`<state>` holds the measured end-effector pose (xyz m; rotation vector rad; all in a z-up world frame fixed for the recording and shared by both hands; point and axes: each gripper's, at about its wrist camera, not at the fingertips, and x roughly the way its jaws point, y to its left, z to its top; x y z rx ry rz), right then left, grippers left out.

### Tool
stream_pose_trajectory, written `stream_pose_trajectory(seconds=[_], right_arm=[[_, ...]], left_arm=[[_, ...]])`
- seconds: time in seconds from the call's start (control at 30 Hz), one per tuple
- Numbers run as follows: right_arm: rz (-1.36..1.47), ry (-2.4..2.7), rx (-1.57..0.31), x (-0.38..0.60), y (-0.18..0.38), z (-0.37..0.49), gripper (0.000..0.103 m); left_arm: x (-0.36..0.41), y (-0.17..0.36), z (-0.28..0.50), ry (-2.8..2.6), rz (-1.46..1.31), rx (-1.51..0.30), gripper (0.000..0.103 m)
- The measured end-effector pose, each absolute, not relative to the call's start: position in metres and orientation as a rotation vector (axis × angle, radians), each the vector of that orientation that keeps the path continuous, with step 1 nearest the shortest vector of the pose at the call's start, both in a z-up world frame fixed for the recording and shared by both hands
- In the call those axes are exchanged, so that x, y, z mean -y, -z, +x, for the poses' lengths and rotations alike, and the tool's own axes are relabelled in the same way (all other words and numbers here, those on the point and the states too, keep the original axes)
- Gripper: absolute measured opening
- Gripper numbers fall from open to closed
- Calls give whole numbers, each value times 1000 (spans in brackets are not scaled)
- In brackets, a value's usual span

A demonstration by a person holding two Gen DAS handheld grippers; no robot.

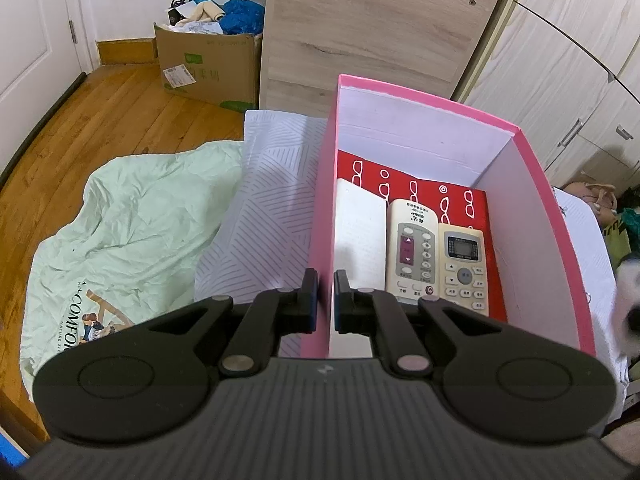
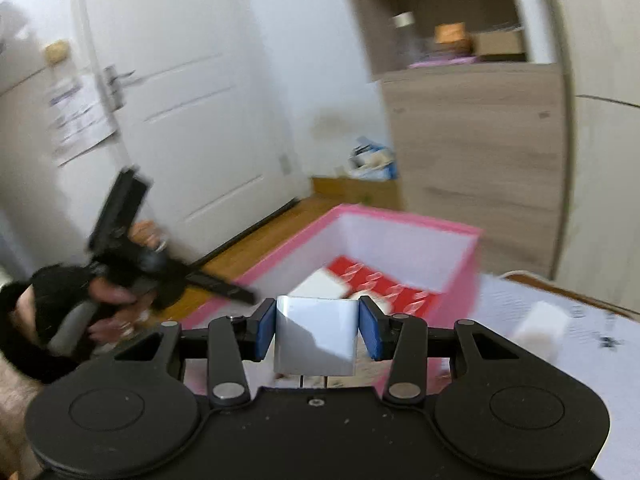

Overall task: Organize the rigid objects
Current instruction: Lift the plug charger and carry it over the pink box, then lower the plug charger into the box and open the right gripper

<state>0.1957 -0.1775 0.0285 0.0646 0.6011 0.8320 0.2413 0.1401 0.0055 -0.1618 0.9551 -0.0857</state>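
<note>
A pink box [image 1: 540, 240] stands open on the white patterned cover. On a red patterned sheet [image 1: 420, 184] inside it lie two cream remotes [image 1: 412, 248] [image 1: 464, 268] and a flat white item [image 1: 358, 236]. My left gripper [image 1: 325, 300] is shut on the box's near left wall, one pad on each side of it. In the right wrist view, my right gripper [image 2: 317, 330] is shut on a small white box [image 2: 316, 336], held in the air in front of the pink box [image 2: 400, 220]. A hand [image 2: 108, 292] holds the left gripper at the left.
A second white block [image 2: 540, 324] lies blurred on the cover to the right of the pink box. A pale green cloth [image 1: 132, 220] is spread at the left. Beyond are a wooden cabinet [image 1: 372, 32], a full cardboard carton [image 1: 208, 68] on the wood floor, and a white door [image 2: 180, 100].
</note>
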Motion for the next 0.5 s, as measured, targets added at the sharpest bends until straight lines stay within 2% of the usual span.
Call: stream_pose_trajectory(seconds=[0.3,0.5], right_arm=[[-247,-770,-740,104,3,196,49],[-294,-755,-832,99,14,207,49]], left_arm=[[-140,-6,243,91,-171,-958,6],[-142,-5,243,98,-170,-957,6]])
